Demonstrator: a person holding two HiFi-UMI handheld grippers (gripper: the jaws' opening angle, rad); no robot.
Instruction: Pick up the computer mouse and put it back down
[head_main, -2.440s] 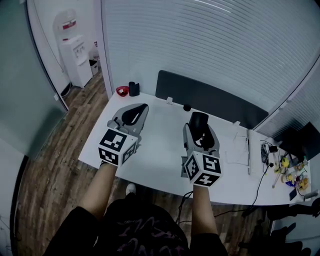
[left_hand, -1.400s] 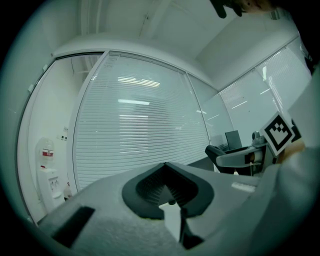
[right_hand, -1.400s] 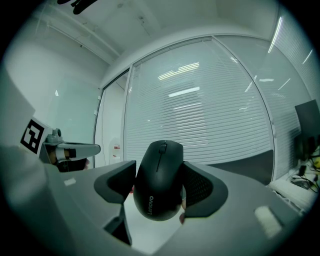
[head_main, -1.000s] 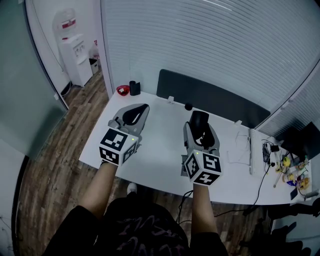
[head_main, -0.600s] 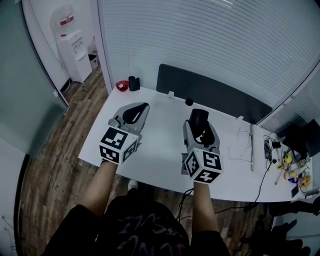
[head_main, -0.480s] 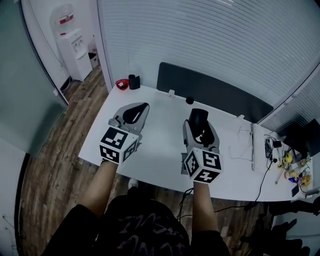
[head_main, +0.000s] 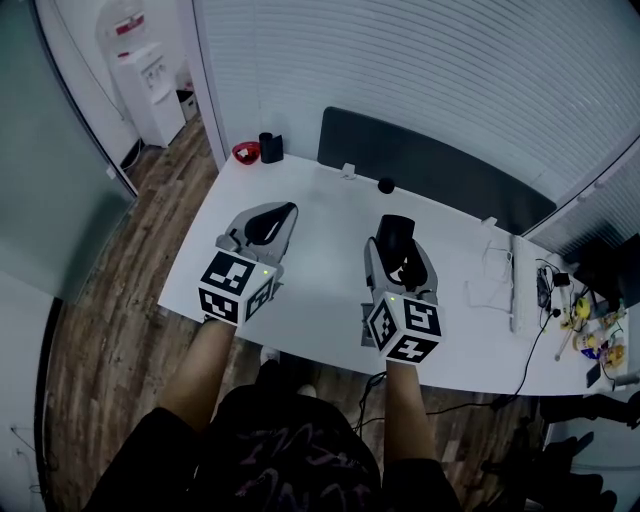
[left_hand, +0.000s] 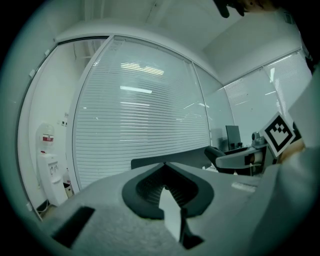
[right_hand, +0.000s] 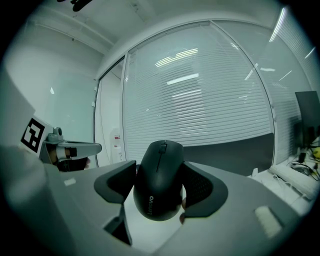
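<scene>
Right tongs (head_main: 397, 242) still grip the mouse (right_hand: 159, 187) above the desk (head_main: 320, 310) — both hands a little lower; left tongs (left_hand: 164, 167) stay closed, empty.

L hand-held gripper (left_hand: 164, 166), jaws together, facing blinds (left_hand: 145, 100).

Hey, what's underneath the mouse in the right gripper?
The white table shows below the mouse, clamped between the jaws of the right gripper. Its underside and whether it touches the table are hidden.

An office. A white table (head_main: 320, 255) with a dark divider screen (head_main: 430, 165) stands beside blind-covered glass walls (head_main: 420, 60). A water dispenser (head_main: 148, 80) stands nearby.
</scene>
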